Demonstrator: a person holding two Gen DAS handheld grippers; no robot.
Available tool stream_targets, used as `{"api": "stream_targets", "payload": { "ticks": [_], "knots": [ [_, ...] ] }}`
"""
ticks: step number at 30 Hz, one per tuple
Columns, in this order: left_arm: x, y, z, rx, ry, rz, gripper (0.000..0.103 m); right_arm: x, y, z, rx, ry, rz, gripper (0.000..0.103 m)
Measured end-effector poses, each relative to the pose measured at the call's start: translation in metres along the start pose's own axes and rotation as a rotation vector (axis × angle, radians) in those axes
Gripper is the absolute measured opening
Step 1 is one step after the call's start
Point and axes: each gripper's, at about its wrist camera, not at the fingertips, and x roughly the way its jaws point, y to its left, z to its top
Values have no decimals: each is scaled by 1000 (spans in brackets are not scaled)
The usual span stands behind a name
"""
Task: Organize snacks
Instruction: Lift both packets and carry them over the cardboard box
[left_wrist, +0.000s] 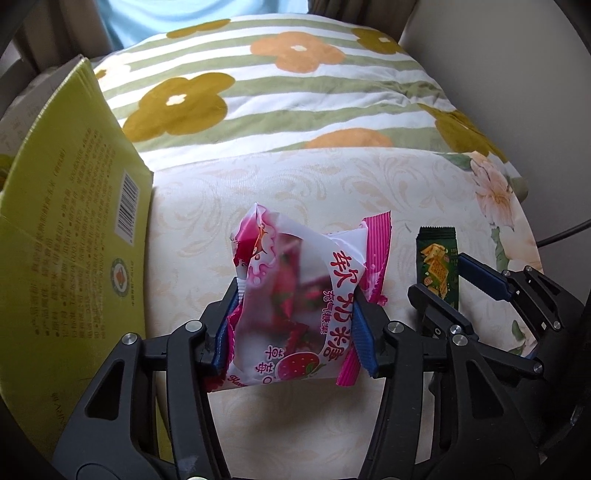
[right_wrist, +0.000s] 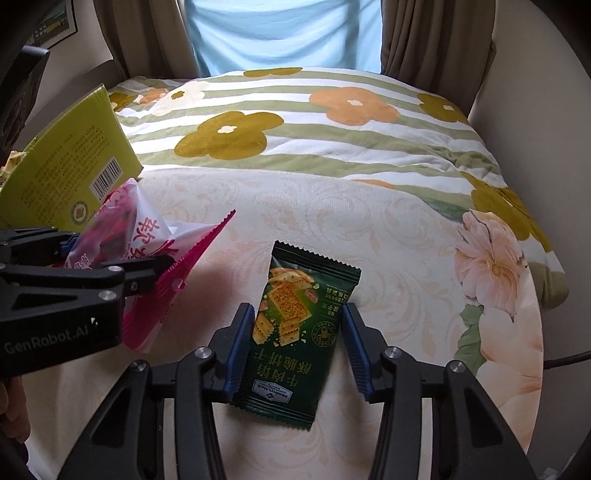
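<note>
So we're working on a bed here, cream sheet (right_wrist: 314, 206) with a faint swirl pattern up close, and a striped duvet (right_wrist: 295, 122) with big orange and mustard flowers bunched at the far end. Brown curtains (right_wrist: 424, 33) and a pale blue window panel sit behind that. On the left a yellow-green cardboard box (left_wrist: 70, 236) stands open, flap up, barcode facing us.

Both our grippers point steeply down at the sheet, side by side. The left gripper (left_wrist: 291, 317) is pinching the pink strawberry candy bag (left_wrist: 295, 295) across its middle, blue pads squeezed into the plastic so it crumples, bag just right of the box. The right gripper (right_wrist: 295, 347) is clamped on the dark green cracker packet (right_wrist: 295, 332), pads pressing both long edges, near end of the sheet, right of the pink bag.

The green packet is flat, with cracker pictures and white lettering. The pink bag is puffy, translucent white front, with zigzag-cut pink seams.
</note>
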Motion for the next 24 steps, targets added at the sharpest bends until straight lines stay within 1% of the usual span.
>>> {"api": "stream_targets", "payload": {
  "ticks": [4,7,10,15,19,22,24],
  "knots": [
    [-16,-6,4,2,-27,5,49,-18,-3,7,3,-31,7,44],
    [-37,-10,9,-12,-67,-4,49,-40,-5,13,0,-67,12,44],
    [-63,-15,14,-24,-111,-5,49,-66,-9,24,-11,-107,17,44],
    [-117,-16,21,-57,-213,-1,49,-107,-8,47,-49,-152,44,43],
    [-153,-8,25,-94,-270,7,49,-135,1,66,-108,-209,79,44],
    [-180,5,25,-129,-306,27,49,-151,13,80,-155,-243,117,44],
    [-199,19,23,-158,-332,27,49,-161,24,87,-186,-266,137,44]
  ]
}}
